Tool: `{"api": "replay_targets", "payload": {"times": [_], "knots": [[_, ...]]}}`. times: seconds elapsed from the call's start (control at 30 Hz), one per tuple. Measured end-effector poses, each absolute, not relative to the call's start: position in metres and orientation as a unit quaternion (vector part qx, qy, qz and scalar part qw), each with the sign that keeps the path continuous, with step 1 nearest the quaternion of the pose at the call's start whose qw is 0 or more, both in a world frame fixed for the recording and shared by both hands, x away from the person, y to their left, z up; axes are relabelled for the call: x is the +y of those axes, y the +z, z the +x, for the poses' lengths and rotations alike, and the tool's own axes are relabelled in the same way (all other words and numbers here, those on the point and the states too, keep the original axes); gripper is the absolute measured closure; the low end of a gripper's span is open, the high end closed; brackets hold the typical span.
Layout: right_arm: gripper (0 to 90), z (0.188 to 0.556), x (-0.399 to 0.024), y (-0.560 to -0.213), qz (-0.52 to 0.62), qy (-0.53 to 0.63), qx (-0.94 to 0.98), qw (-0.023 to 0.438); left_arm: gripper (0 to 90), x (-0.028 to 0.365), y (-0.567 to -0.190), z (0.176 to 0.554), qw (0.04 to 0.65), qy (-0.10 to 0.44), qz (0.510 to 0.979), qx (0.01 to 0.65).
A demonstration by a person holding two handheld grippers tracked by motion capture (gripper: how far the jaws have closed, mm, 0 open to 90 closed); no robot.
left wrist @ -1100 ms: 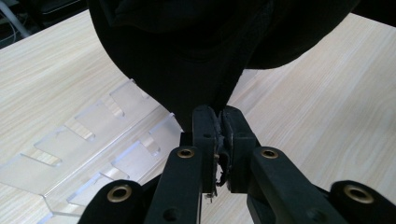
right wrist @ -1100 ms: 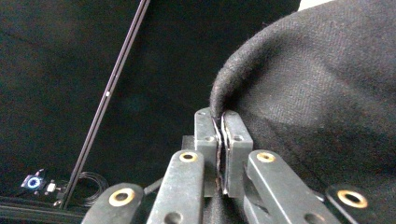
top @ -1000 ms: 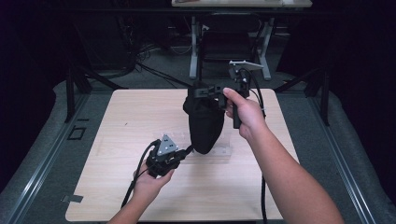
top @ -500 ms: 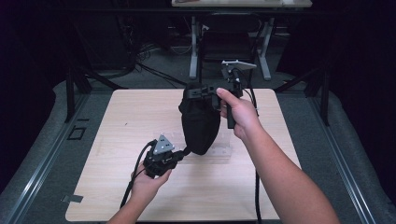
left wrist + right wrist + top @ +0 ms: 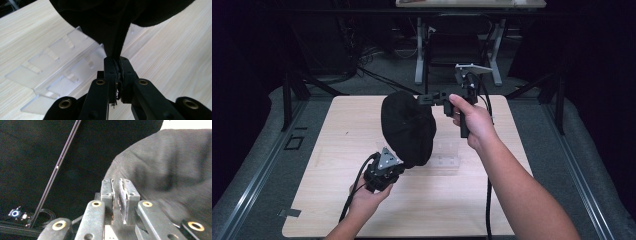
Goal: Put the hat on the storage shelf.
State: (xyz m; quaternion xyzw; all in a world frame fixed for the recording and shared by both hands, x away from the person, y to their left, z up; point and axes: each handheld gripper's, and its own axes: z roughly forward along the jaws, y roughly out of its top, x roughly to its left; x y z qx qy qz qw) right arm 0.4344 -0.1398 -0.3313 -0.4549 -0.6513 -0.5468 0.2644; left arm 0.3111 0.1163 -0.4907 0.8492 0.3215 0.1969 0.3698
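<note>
black cloth (image 5: 408, 127) lifted higher — right tool (image 5: 428, 99) loosened

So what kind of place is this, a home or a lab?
Likely a lab or recording studio: a bare wooden table on a grey framed platform, dark surroundings, cables and desk legs behind.

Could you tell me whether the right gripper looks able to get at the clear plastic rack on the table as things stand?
Probably not directly: the right gripper is raised at the top of the black cloth, which hangs from the left gripper's shut jaws over much of the clear plastic rack. The rack's right end looks uncovered.
</note>
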Motion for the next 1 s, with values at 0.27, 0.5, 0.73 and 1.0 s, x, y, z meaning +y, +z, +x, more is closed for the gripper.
{"api": "replay_targets", "payload": {"times": [0.27,0.5,0.73,1.0], "knots": [[81.6,0.432,-0.148,-0.333,-0.463,-0.541,-0.658,0.245,86.8,0.124,-0.507,0.315,0.360,0.193,0.851,0.330],[80.4,0.427,-0.155,-0.330,-0.471,-0.536,-0.667,0.216,86.3,0.127,-0.508,0.315,0.366,0.184,0.848,0.337],[79.3,0.419,-0.164,-0.325,-0.481,-0.521,-0.687,0.158,88.0,0.133,-0.509,0.309,0.372,0.181,0.839,0.353],[76.5,0.412,-0.180,-0.326,-0.493,-0.509,-0.697,0.112,81.6,0.147,-0.511,0.307,0.380,0.170,0.831,0.369]]}}
